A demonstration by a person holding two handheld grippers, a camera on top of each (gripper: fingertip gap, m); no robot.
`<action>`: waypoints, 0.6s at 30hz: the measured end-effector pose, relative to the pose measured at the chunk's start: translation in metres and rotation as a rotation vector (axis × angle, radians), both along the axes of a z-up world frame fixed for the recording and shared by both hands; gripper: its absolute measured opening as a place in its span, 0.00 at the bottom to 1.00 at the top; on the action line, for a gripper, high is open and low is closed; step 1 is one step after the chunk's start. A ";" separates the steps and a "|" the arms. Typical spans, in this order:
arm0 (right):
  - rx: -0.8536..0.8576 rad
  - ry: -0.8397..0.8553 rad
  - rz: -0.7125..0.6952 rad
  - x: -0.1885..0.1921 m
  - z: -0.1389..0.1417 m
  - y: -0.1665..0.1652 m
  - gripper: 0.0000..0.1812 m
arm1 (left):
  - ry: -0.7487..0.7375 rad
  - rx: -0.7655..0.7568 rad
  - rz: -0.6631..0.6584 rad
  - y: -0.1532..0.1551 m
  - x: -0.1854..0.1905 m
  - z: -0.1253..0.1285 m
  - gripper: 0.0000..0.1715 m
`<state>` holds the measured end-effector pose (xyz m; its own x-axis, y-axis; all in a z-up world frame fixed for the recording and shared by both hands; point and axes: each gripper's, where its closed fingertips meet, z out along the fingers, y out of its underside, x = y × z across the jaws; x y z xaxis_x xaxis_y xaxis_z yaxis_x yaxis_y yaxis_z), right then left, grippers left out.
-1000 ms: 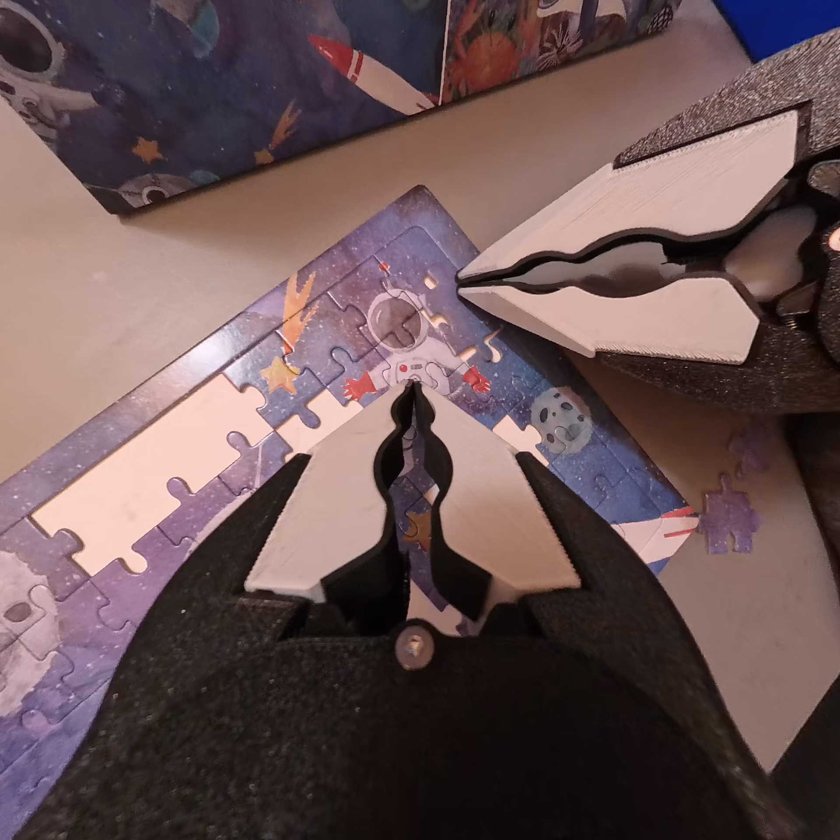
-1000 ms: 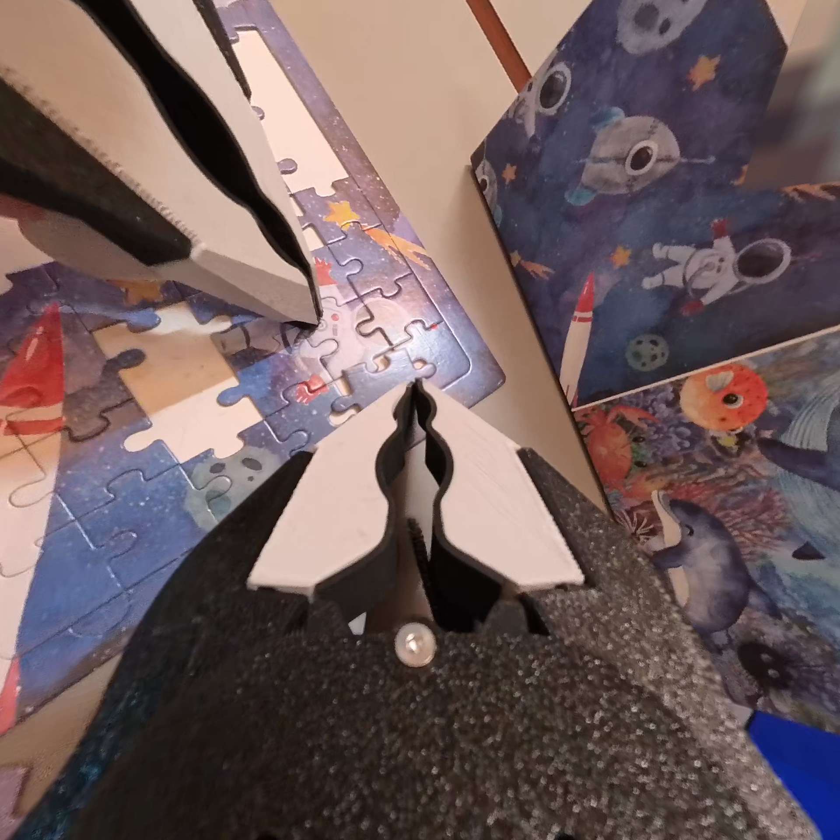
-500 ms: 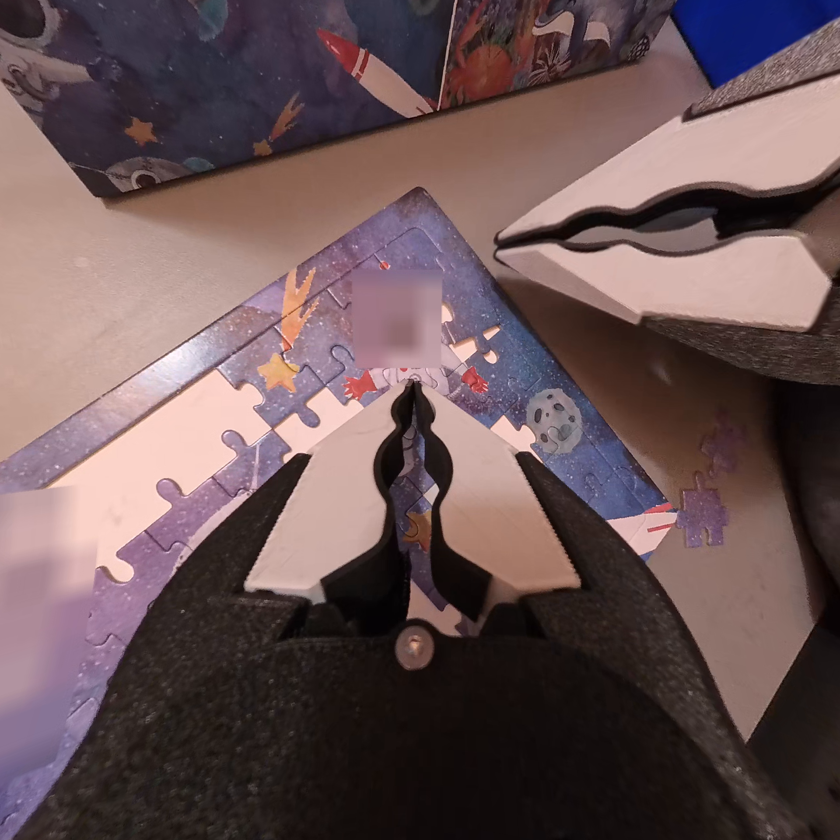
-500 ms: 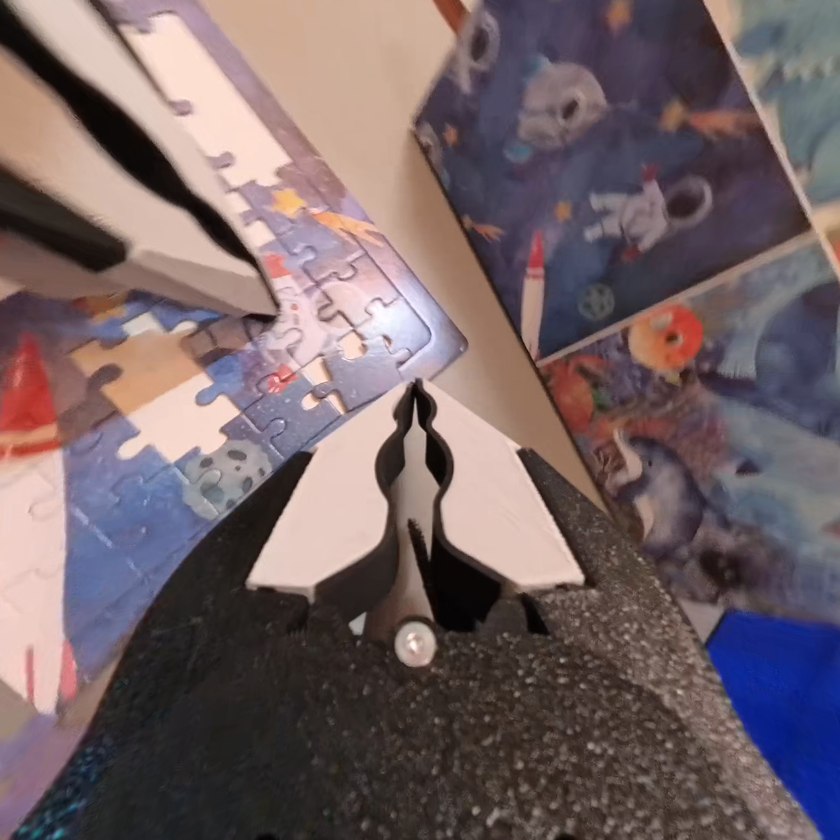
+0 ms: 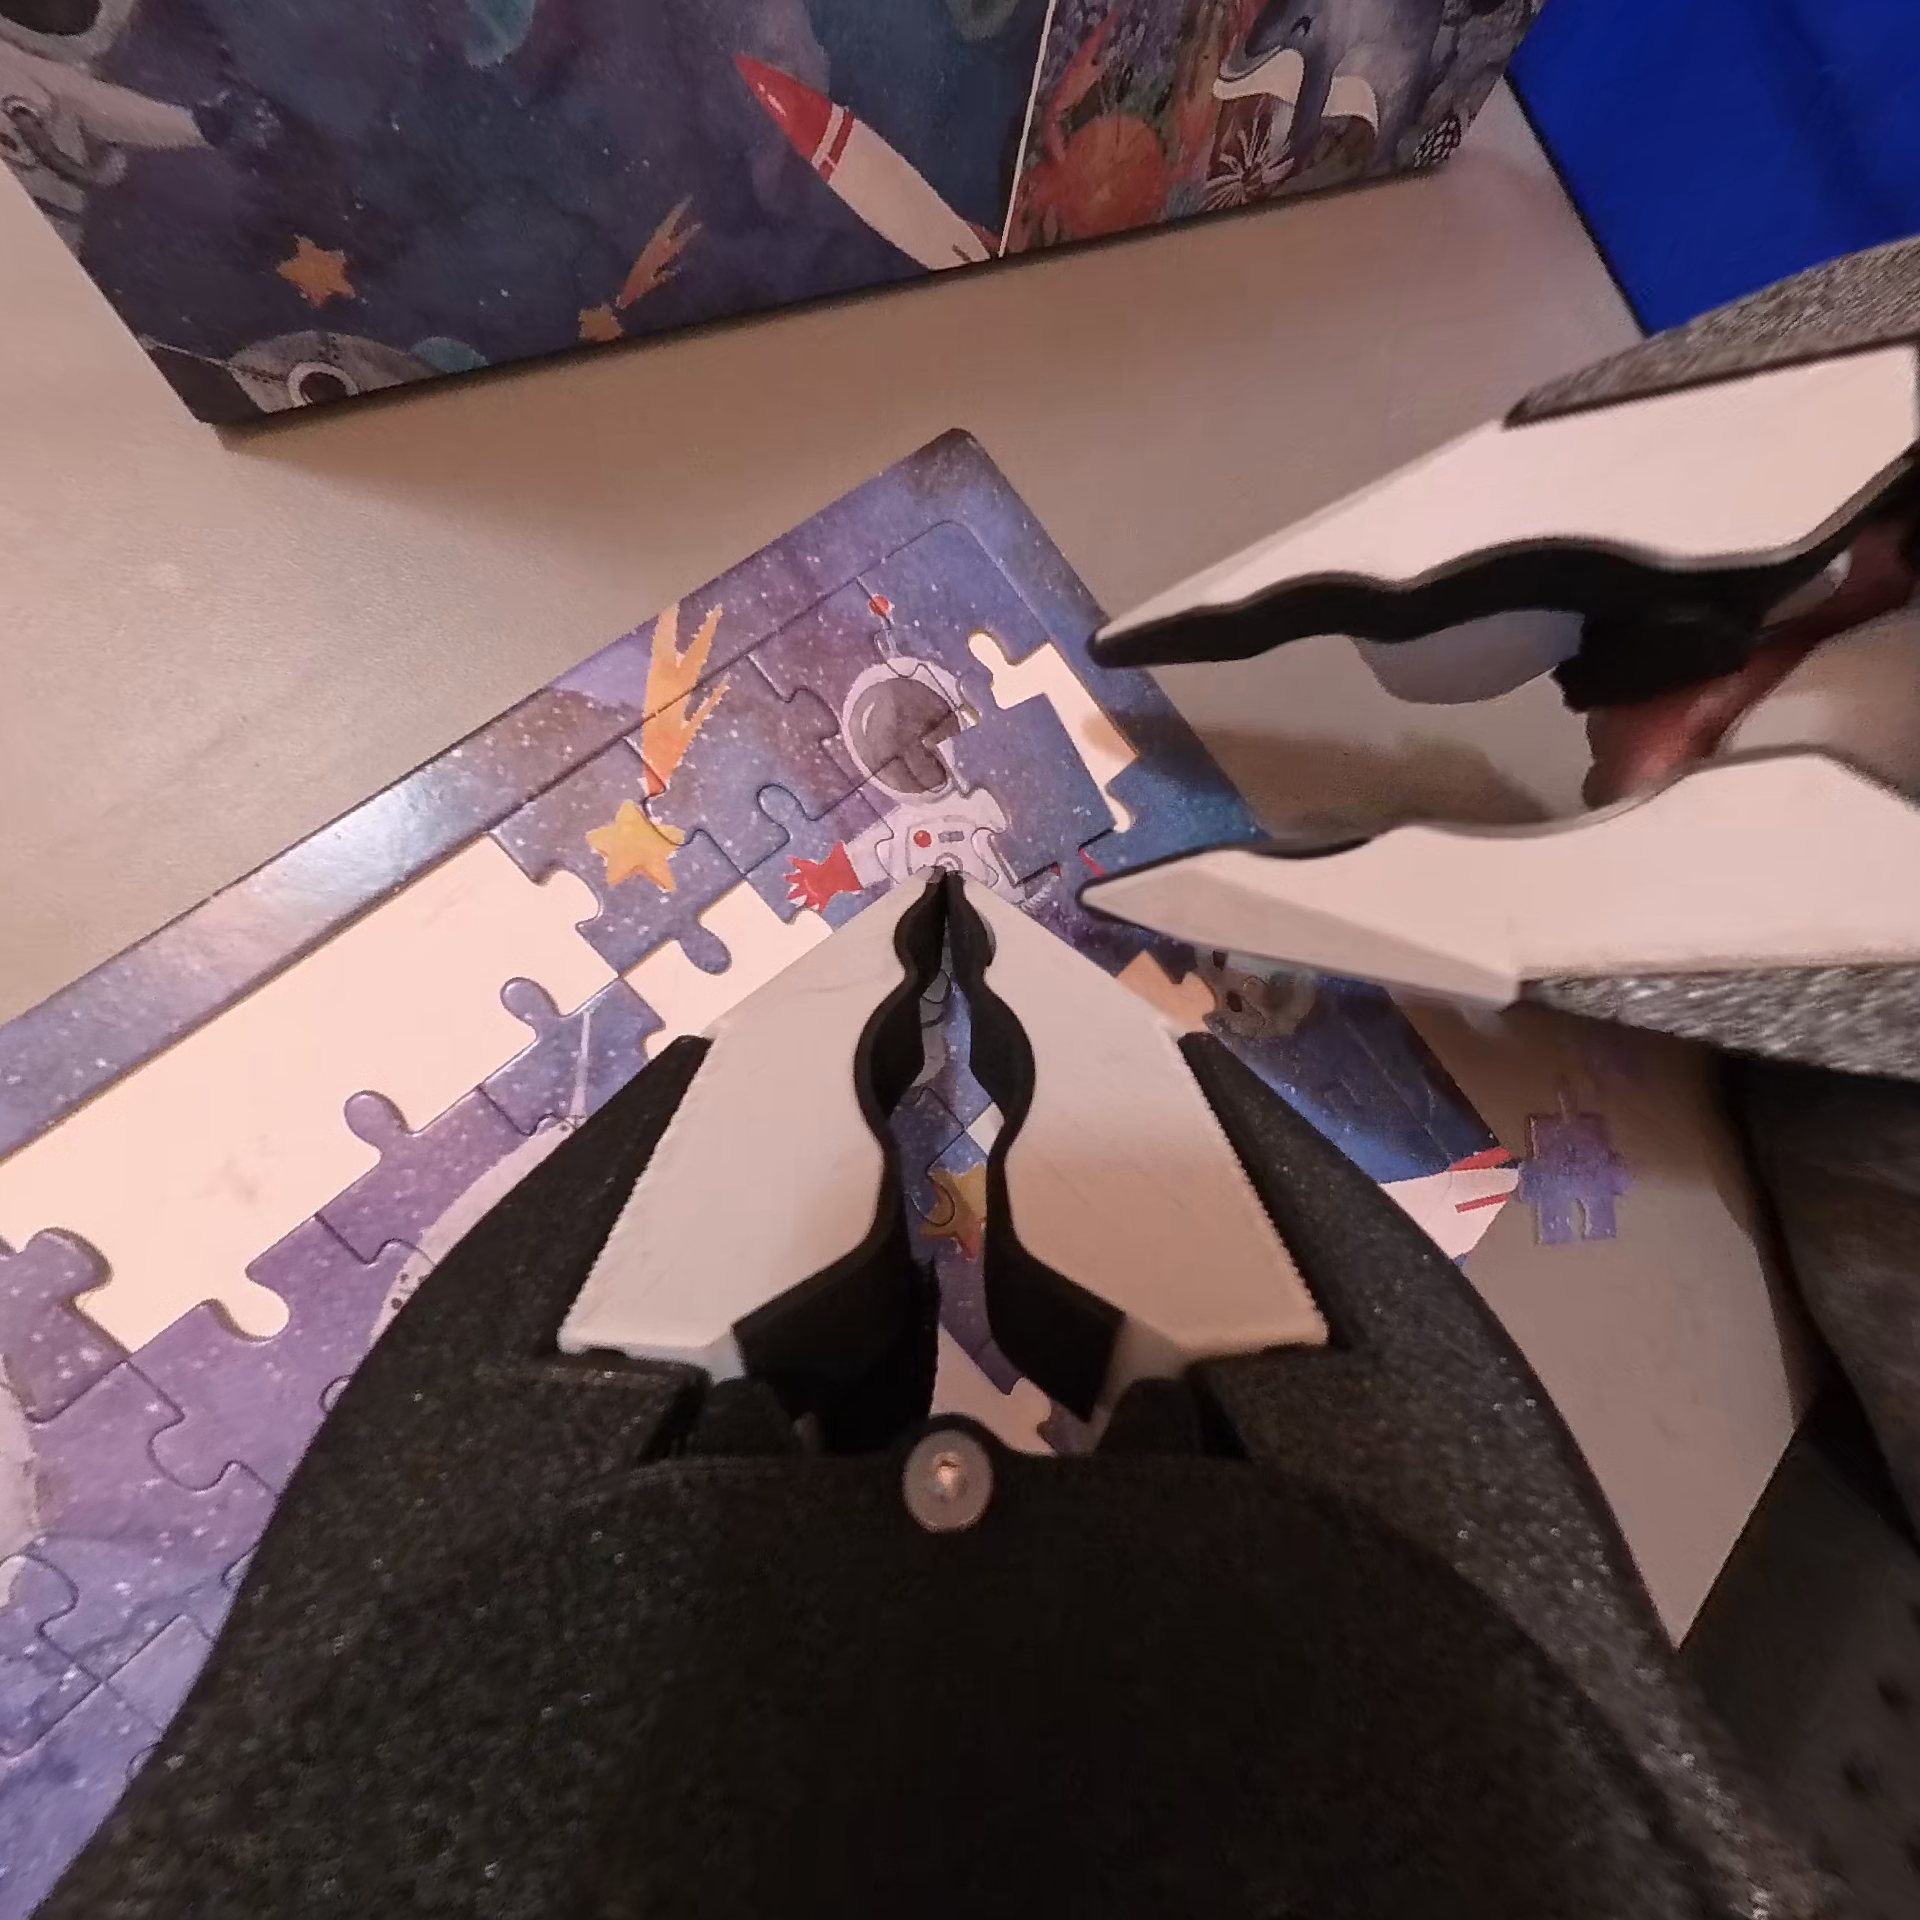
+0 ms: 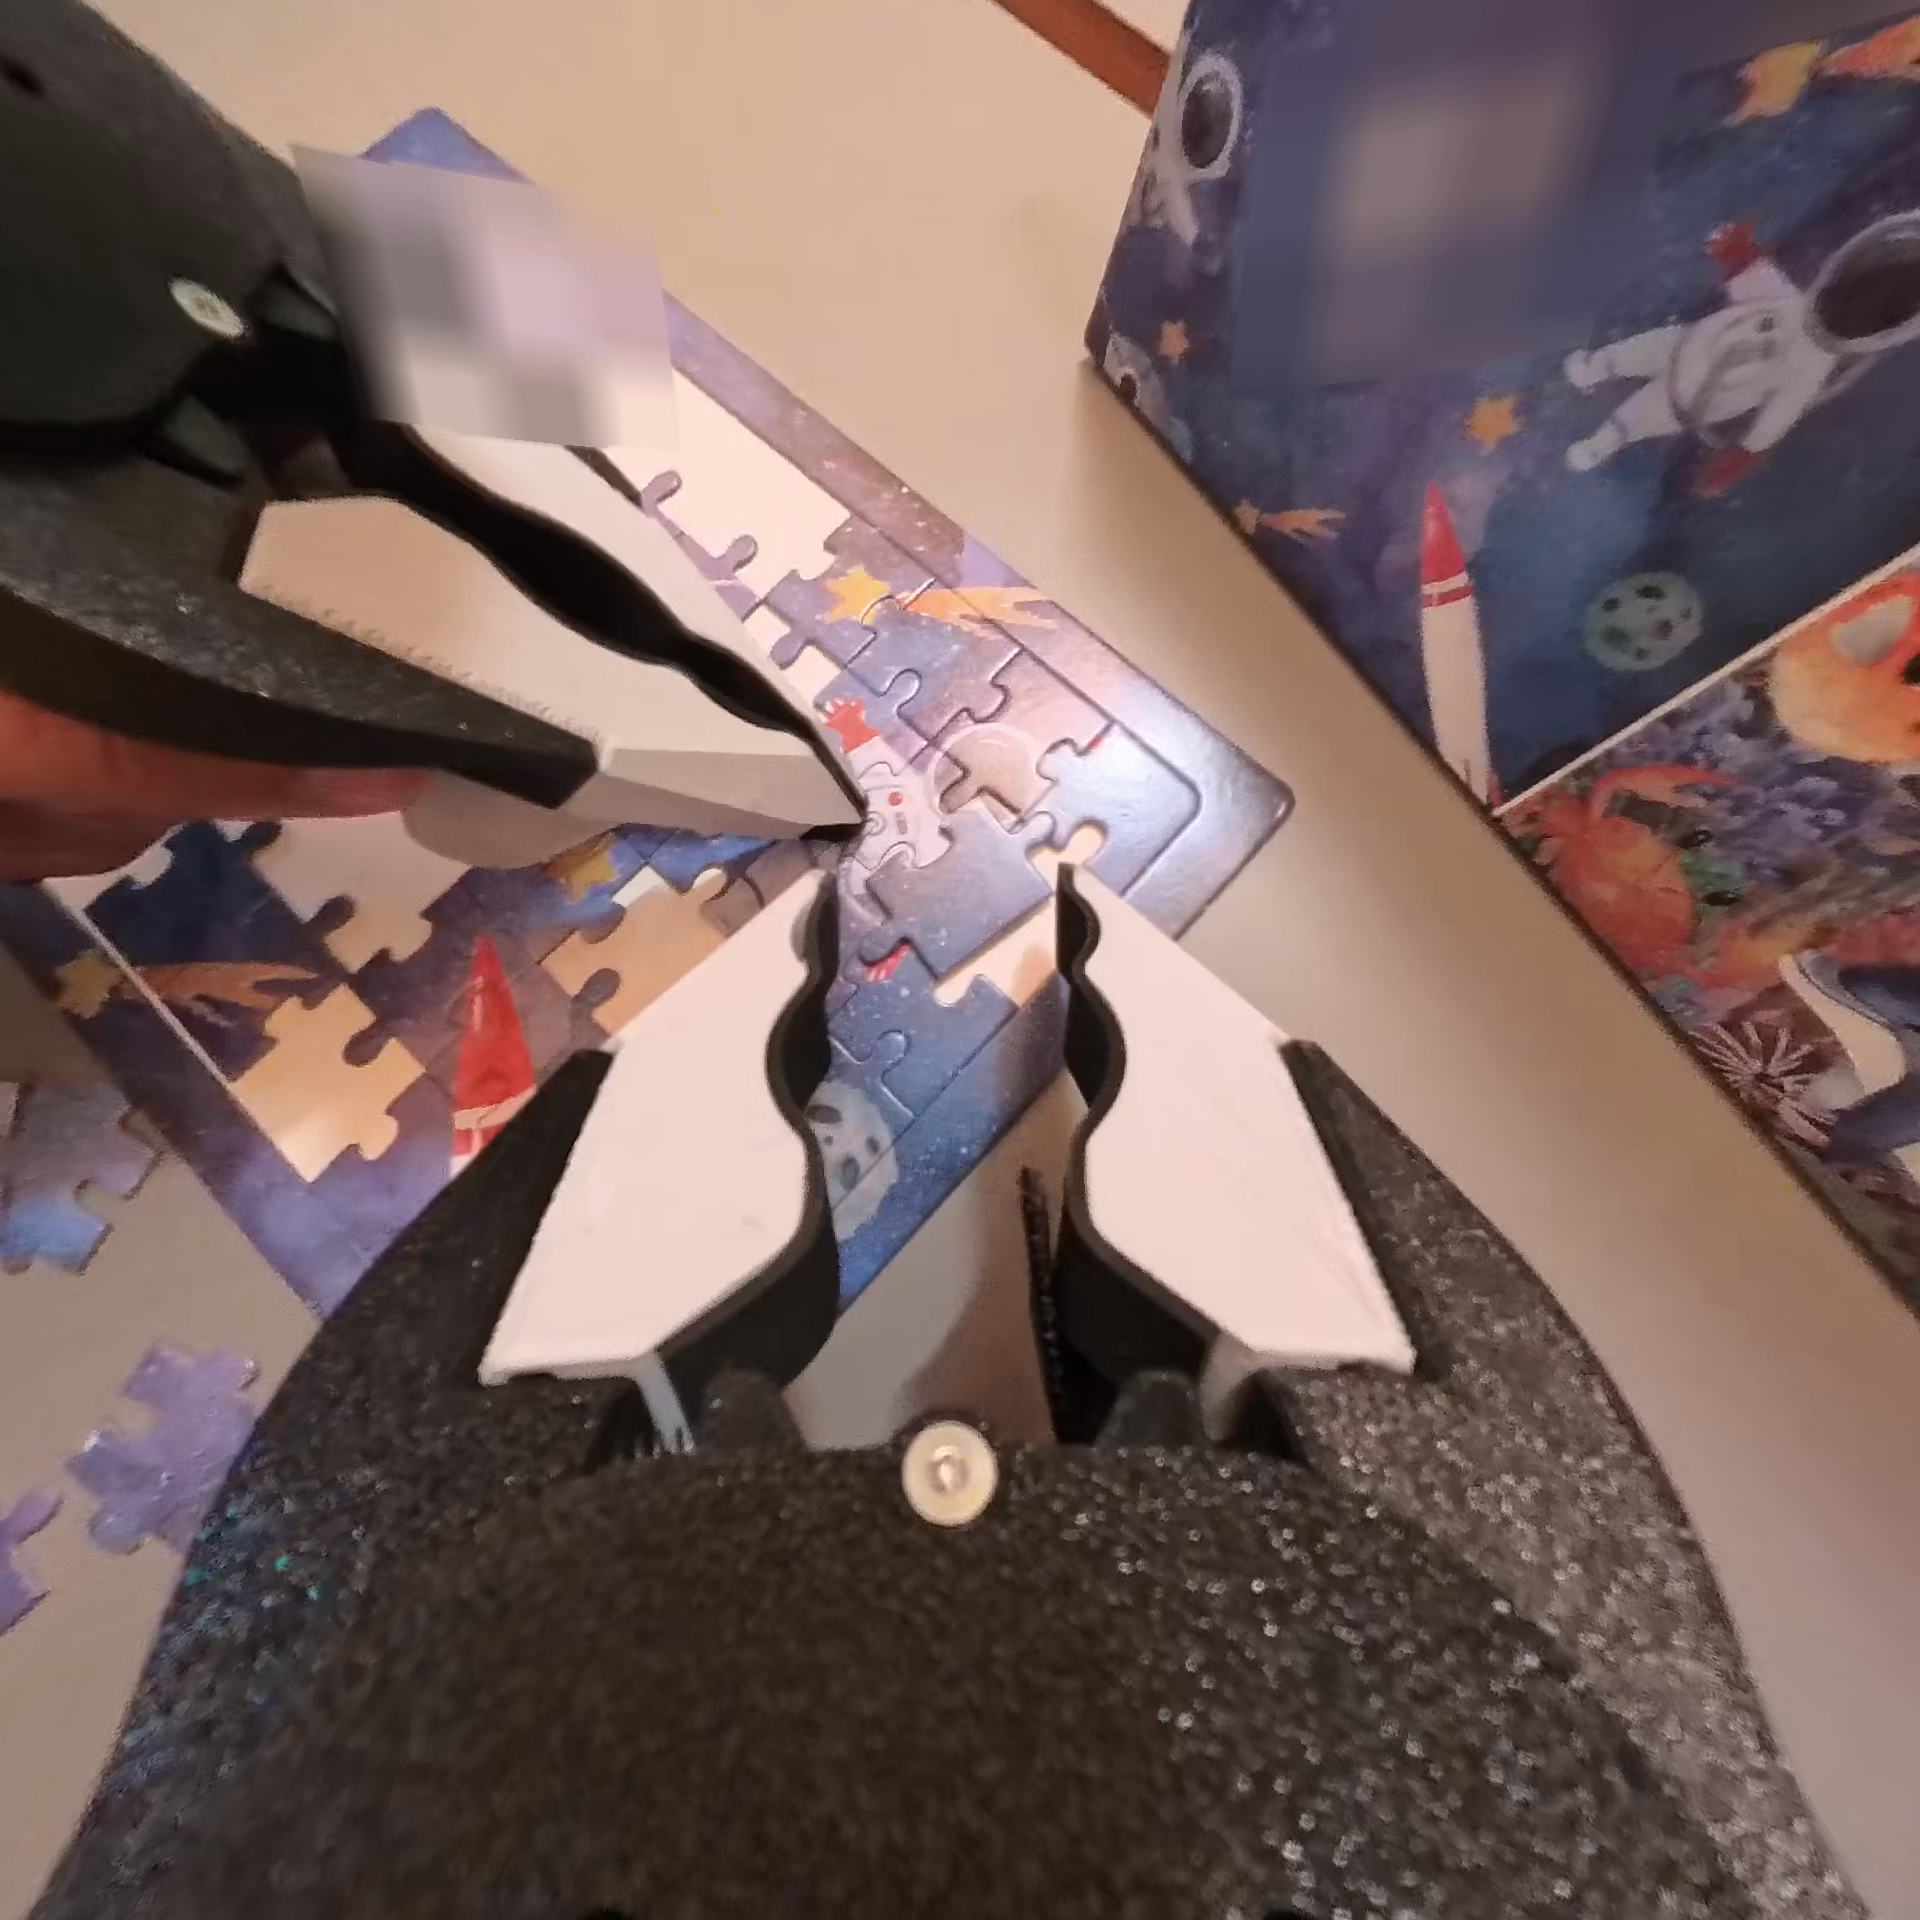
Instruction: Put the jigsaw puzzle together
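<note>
Two grippers over one puzzle (image 5: 343, 1049) lying flat on the beige table (image 5: 260, 540). Left gripper (image 5: 943, 883): jaws together, nothing between them, tips down on the astronaut piece (image 5: 914, 821) near the puzzle's far corner; in the right wrist view the same tips (image 6: 847, 821) touch that spot. Right gripper (image 6: 940, 883): jaws apart, empty, hovering at the same corner, straddling a blue piece (image 6: 966, 894) that sits askew in its slot, with pale backing showing along two of its edges; in the left wrist view it is (image 5: 1029, 769), one knob up against the astronaut's helmet. Can't tell whether the right tips touch the board. Gaps in the picture, counted: one long strip (image 5: 312, 1018) along the far border in the left view, plus a stepped cluster of empty slots (image 6: 312, 1039) around the red rocket in the right view. Loose pieces on the table: one (image 5: 1569, 1179) just off the puzzle's right corner in the left view; in the right view at least two, purple (image 6: 171, 1444) and blue-purple (image 6: 62, 1174), off the near edge. One illustrated box (image 6: 1558, 416) stands behind the puzzle, two printed panels visible: space scene and sea scene. Blue object (image 5: 1745, 135) beyond the box, top right.
</note>
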<state>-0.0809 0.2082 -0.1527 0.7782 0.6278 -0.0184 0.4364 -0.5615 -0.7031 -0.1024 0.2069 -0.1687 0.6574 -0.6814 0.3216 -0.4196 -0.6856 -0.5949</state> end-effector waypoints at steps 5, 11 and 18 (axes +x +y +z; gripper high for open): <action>-0.031 -0.042 0.011 -0.003 -0.017 0.000 0.24 | 0.003 0.002 0.000 0.000 0.000 0.000 0.00; -0.035 -0.031 0.067 -0.003 -0.017 0.001 0.20 | -0.001 0.000 0.001 0.000 0.000 0.000 0.00; -0.005 -0.053 0.089 0.001 -0.007 0.003 0.15 | -0.001 0.002 0.000 0.000 0.000 0.000 0.00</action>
